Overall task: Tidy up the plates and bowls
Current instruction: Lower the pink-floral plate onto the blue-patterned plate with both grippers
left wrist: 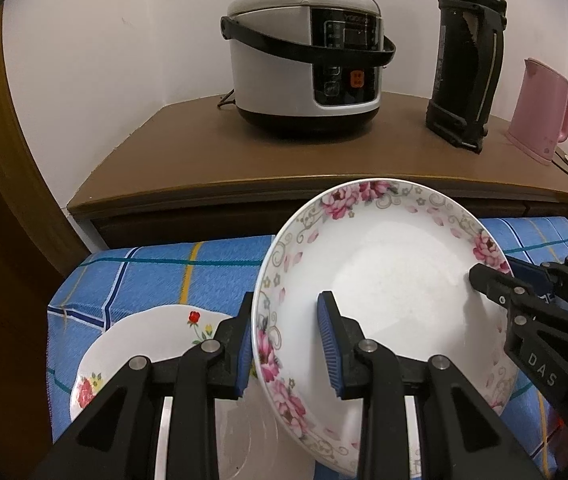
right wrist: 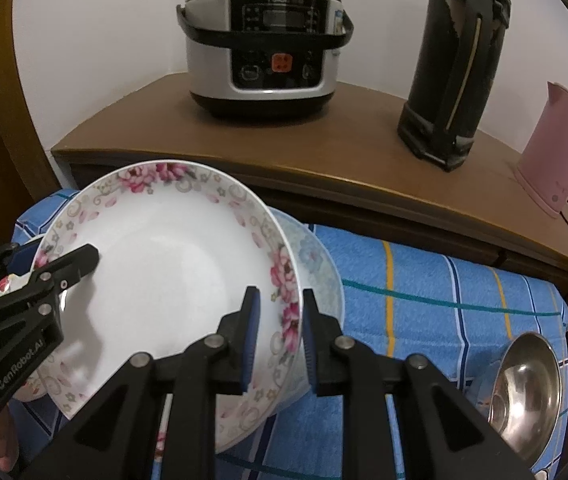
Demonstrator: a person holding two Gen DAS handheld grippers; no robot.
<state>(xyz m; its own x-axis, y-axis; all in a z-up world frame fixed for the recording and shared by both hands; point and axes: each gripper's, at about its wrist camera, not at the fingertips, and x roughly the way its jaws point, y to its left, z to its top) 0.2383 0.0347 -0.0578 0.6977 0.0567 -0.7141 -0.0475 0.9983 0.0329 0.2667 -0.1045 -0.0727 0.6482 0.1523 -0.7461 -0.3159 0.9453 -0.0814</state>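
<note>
A white plate with a pink floral rim [left wrist: 396, 280] is held tilted above the blue checked cloth [left wrist: 156, 276]. My left gripper [left wrist: 288, 344] straddles its left rim, with a gap at the inner pad. My right gripper [right wrist: 280, 340] straddles its right rim and also shows in the left wrist view [left wrist: 496, 280]. The plate also shows in the right wrist view [right wrist: 164, 264]. A second floral plate [left wrist: 144, 340] lies on the cloth below the left gripper. A pale plate with a blue pattern [right wrist: 320, 264] lies under the held one.
A steel bowl [right wrist: 528, 392] sits on the cloth at the right. Behind, a brown cabinet top [right wrist: 324, 152] carries a rice cooker [right wrist: 264, 40], a black thermos [right wrist: 456, 64] and a pink kettle [right wrist: 556, 148]. A white wall stands behind.
</note>
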